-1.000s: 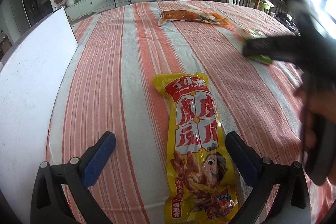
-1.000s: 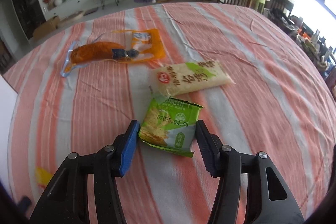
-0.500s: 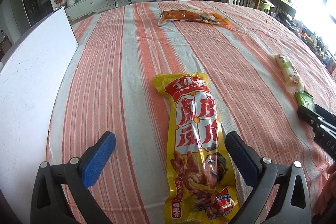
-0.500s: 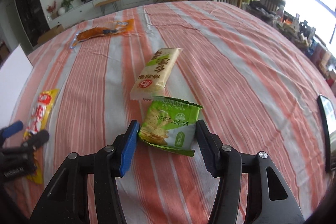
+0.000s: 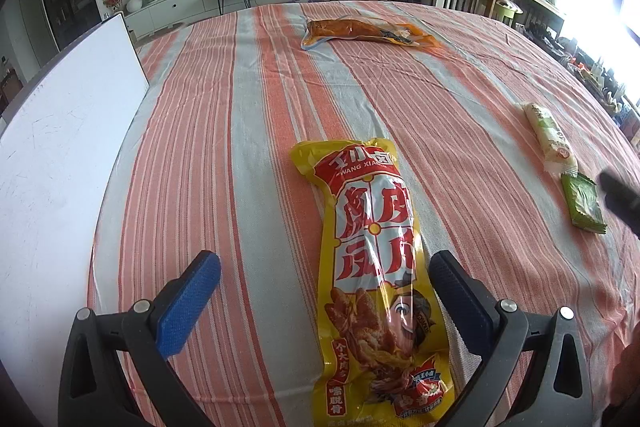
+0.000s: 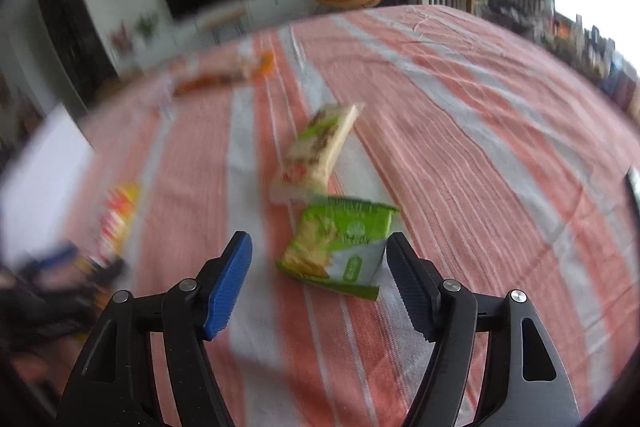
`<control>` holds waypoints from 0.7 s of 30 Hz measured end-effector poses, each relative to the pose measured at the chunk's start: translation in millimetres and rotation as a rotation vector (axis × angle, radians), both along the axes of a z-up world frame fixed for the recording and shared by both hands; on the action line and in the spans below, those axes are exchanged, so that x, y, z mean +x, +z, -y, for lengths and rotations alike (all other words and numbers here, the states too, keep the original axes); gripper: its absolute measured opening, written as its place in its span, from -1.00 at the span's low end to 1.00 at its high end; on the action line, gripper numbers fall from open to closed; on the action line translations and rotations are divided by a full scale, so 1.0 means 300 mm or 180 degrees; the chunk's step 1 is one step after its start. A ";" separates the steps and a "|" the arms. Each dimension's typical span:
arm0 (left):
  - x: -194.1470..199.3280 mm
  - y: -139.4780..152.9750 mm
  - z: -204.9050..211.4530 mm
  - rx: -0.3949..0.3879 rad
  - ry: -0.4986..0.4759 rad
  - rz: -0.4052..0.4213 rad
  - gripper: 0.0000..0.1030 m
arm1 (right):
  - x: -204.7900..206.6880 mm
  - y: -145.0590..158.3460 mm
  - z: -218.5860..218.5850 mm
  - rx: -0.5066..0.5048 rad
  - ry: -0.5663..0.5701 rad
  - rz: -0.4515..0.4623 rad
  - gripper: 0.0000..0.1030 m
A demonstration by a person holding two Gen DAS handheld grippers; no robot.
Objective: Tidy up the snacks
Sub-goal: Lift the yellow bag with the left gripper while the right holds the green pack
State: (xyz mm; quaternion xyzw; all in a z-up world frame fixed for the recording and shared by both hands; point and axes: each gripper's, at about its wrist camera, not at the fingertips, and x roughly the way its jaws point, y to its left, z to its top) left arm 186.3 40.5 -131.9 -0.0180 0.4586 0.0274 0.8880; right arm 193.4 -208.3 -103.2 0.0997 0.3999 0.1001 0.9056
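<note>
Green cracker packet (image 6: 340,247) lies released between our opening right fingers (image 6: 230,281); left fingers (image 5: 188,303) open, straddling the lengthwise yellow packet (image 5: 372,279).

The long yellow snack packet (image 5: 374,291) carries the clearest lettering: a red banner at its top reads "WANG XIA", with the rest cut off by a crease, above large white Chinese characters on red. Small Chinese print runs down its lower left edge. The print on the green cracker packet (image 6: 340,243) and the pale wafer packet (image 5: 550,137) is too blurred to read.
</note>
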 end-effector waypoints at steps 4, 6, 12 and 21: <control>0.000 0.000 0.001 0.0006 0.0003 -0.0005 1.00 | -0.013 0.025 0.163 0.0668 -0.0494 0.0139 0.44; 0.005 0.002 0.002 0.0008 0.0020 -0.0049 1.00 | 0.007 0.015 0.158 0.0590 -0.0511 -0.0018 0.44; 0.009 0.008 0.009 -0.0013 -0.0038 -0.0346 0.96 | 0.049 0.078 -0.018 -0.0172 -0.0129 -0.0177 0.43; -0.070 0.043 0.031 -0.0092 -0.0169 -0.0162 -0.05 | 0.104 -0.021 -0.033 -0.0503 -0.0282 -0.0889 0.44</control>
